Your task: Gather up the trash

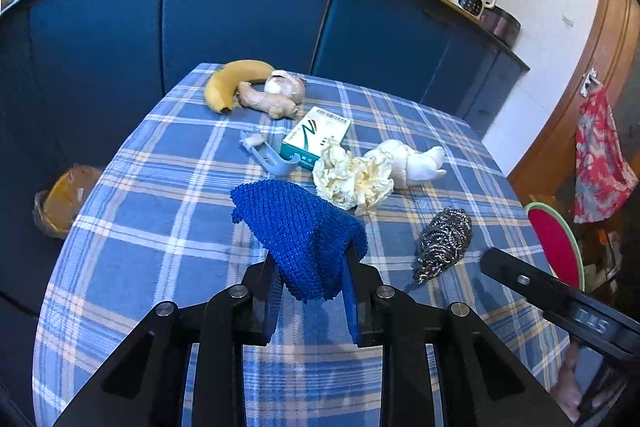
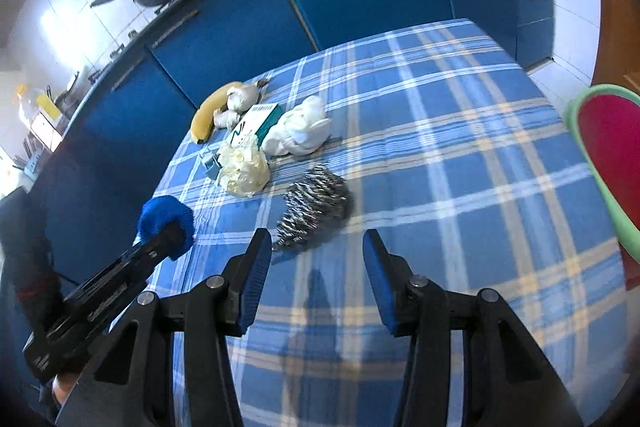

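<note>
My left gripper [image 1: 310, 267] is shut on a blue knitted cloth [image 1: 300, 227] and holds it above the checked table [image 1: 140, 227]; the cloth also shows in the right wrist view [image 2: 166, 221]. My right gripper [image 2: 314, 247] is open and empty, just short of a steel wool scrubber [image 2: 316, 203], which also shows in the left wrist view [image 1: 444, 239]. Beyond lie a crumpled cream paper [image 1: 352, 179], a white sock bundle [image 1: 416, 159], a teal box [image 1: 316, 137], a blue plastic piece [image 1: 272, 157], a banana [image 1: 232, 83], ginger [image 1: 264, 101] and garlic [image 1: 286, 85].
An orange bin [image 1: 66, 203] stands on the floor left of the table. A red basin with a green rim [image 2: 612, 151] sits at the table's right. Blue kitchen cabinets [image 1: 240, 15] run behind the table.
</note>
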